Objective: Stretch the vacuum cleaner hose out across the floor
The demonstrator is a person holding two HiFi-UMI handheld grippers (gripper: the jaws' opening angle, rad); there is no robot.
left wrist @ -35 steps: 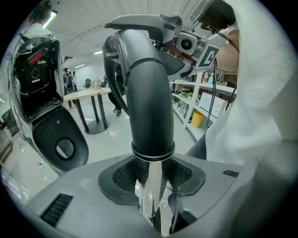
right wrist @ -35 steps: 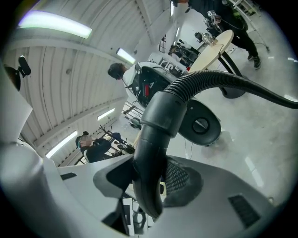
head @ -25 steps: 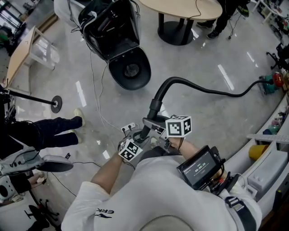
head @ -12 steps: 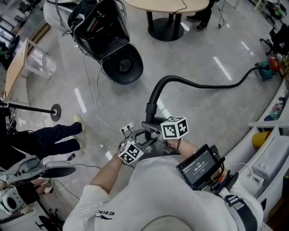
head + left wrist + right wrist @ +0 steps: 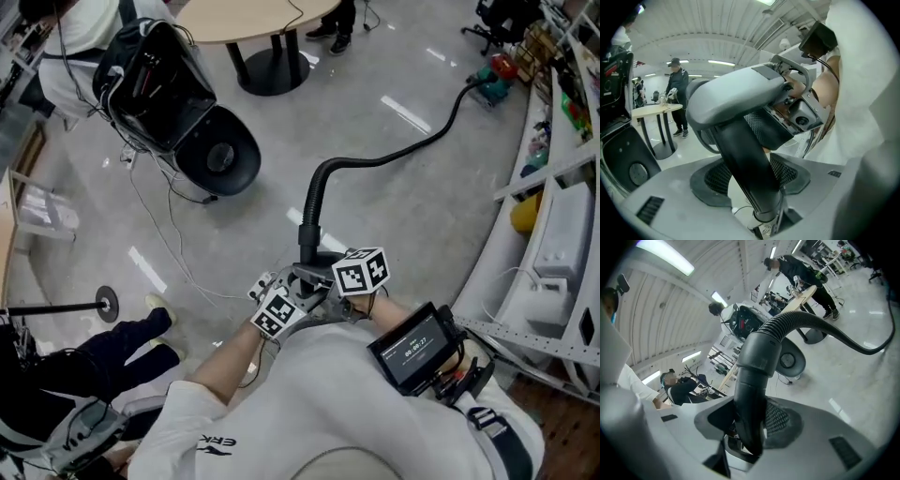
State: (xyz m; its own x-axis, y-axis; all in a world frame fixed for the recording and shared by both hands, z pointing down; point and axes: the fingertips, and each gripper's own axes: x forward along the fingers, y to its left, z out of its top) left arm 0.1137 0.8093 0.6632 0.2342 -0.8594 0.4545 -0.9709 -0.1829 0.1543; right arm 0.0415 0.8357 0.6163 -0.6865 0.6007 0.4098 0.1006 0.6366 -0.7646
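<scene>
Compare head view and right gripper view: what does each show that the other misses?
Head view only: the hose running over the floor to a teal machine, and an arm-worn screen. Right gripper view only: the right gripper clamped on the hose's stiff end, and ceiling lights. Both: the hose, the round table, the black machine beside it.

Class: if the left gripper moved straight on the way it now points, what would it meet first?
The black hose end, already between its jaws, which have just been opening. Right behind it, it would likely meet the right gripper, though depth is unclear.
</scene>
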